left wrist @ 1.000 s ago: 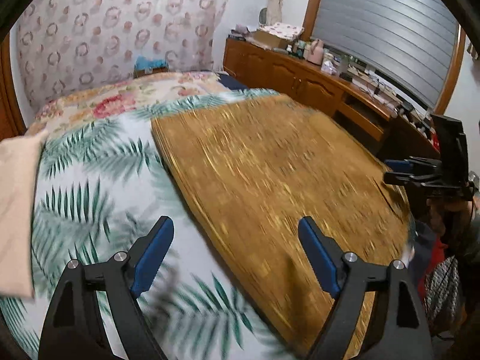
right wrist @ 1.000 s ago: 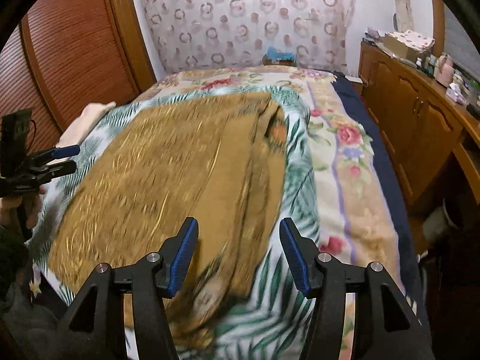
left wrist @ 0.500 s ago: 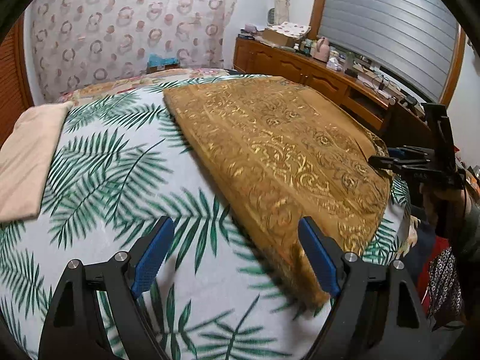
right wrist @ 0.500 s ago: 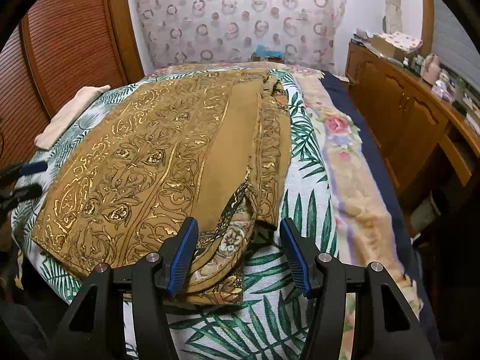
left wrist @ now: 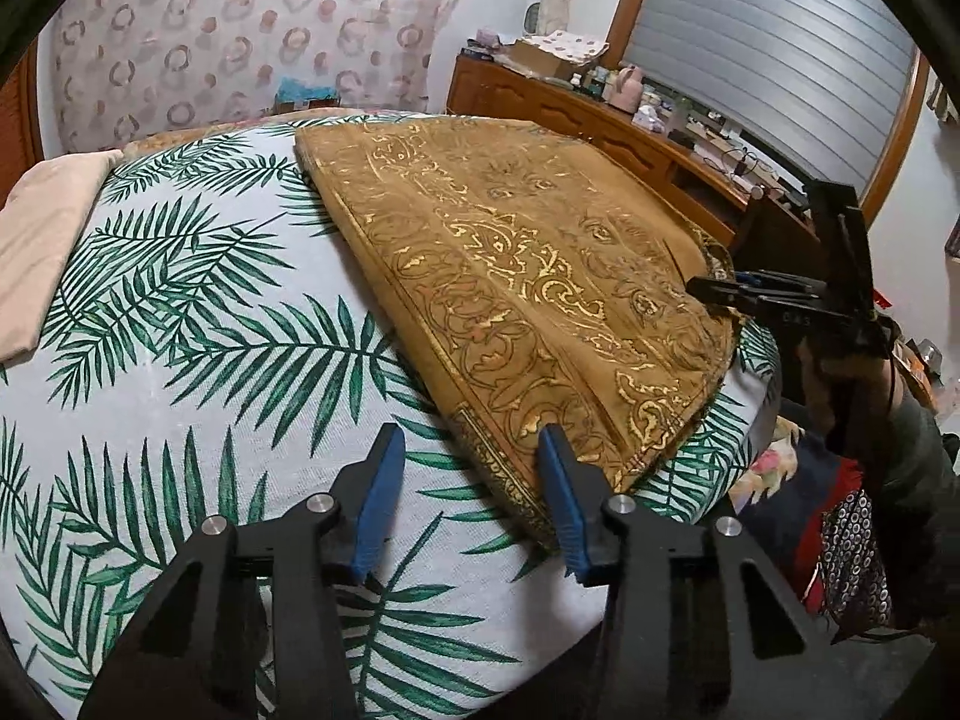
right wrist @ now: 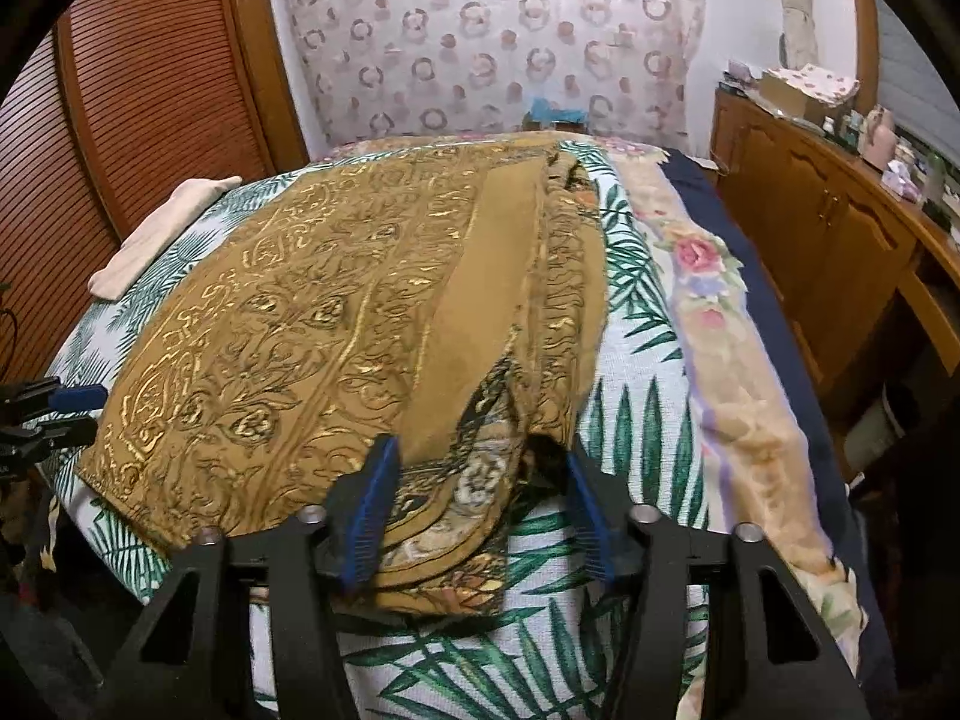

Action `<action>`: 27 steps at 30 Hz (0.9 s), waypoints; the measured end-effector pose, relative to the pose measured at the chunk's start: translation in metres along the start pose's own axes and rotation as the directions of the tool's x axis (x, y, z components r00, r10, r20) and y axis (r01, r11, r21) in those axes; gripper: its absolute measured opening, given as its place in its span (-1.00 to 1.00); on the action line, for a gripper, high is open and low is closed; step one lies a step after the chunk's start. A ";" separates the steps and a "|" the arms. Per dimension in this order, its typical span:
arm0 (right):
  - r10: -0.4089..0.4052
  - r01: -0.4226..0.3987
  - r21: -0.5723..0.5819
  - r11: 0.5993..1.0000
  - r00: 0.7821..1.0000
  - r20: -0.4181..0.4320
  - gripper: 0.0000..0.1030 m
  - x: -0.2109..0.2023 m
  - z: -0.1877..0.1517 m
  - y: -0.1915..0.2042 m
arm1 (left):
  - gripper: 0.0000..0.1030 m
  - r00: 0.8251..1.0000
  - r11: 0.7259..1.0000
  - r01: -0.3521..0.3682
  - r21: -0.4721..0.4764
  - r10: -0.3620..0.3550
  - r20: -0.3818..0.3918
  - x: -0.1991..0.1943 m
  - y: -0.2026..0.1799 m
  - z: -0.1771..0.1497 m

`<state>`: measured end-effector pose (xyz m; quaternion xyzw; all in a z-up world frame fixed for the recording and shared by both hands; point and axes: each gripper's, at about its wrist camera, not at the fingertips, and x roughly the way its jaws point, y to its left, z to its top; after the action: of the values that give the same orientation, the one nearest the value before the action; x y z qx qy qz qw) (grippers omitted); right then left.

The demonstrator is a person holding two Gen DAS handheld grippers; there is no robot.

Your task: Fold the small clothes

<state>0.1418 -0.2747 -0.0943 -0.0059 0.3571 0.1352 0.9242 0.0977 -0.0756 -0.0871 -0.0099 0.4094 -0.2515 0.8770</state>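
Observation:
A brown garment with gold ornament (left wrist: 528, 276) lies spread flat on the palm-leaf bedspread (left wrist: 198, 324). It also shows in the right wrist view (right wrist: 336, 324), with a folded plain strip along its right side. My left gripper (left wrist: 468, 498) is open and empty, its jaws on either side of the garment's near left corner, just above the bed. My right gripper (right wrist: 480, 504) is open, its jaws around the garment's rumpled near right hem. The right gripper also shows in the left wrist view (left wrist: 750, 294), and the left gripper in the right wrist view (right wrist: 66, 414).
A folded beige cloth (left wrist: 42, 240) lies at the bed's far left, also in the right wrist view (right wrist: 162, 228). A wooden cabinet with clutter (left wrist: 600, 114) runs along the right wall. A slatted wooden door (right wrist: 120, 120) stands left. A floral blanket (right wrist: 720, 324) covers the bed's right edge.
Both grippers have moved down and in toward the garment's near corners. The left gripper's jaws have narrowed; the right gripper's have widened a little. The garment has not moved.

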 end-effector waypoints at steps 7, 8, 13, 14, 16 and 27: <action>0.036 -0.036 -0.006 0.999 0.999 -0.012 -0.63 -0.001 -0.003 0.005 | -0.08 0.999 0.999 0.033 -0.013 -0.033 -0.004 0.004 -0.003 0.001; 0.040 -0.040 -0.004 0.999 0.999 -0.007 -0.66 -0.001 -0.003 0.004 | -0.08 0.999 0.999 0.046 -0.016 -0.046 -0.008 0.006 -0.004 0.001; 0.056 -0.056 0.011 0.998 0.998 0.009 -0.69 -0.001 -0.005 0.001 | -0.37 0.999 0.999 0.041 -0.009 -0.041 -0.003 0.009 -0.008 0.002; 0.056 -0.056 0.011 0.998 0.998 0.010 -0.69 0.000 -0.006 0.001 | -0.41 0.999 0.999 0.041 -0.010 -0.041 -0.004 0.009 -0.009 0.002; 0.052 -0.053 0.011 0.999 0.999 0.011 -0.69 0.000 -0.007 0.002 | -0.65 0.999 0.999 0.035 -0.009 -0.035 -0.001 0.010 -0.010 0.002; 0.114 -0.117 0.028 0.993 0.991 0.072 -0.81 -0.019 0.004 0.002 | -0.92 0.990 0.997 0.073 0.034 -0.076 0.115 -0.024 -0.014 0.031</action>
<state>0.1307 -0.2771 -0.0791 0.0342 0.3260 0.1829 0.9269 0.1014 -0.0832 -0.0464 -0.0270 0.3531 -0.2890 0.8894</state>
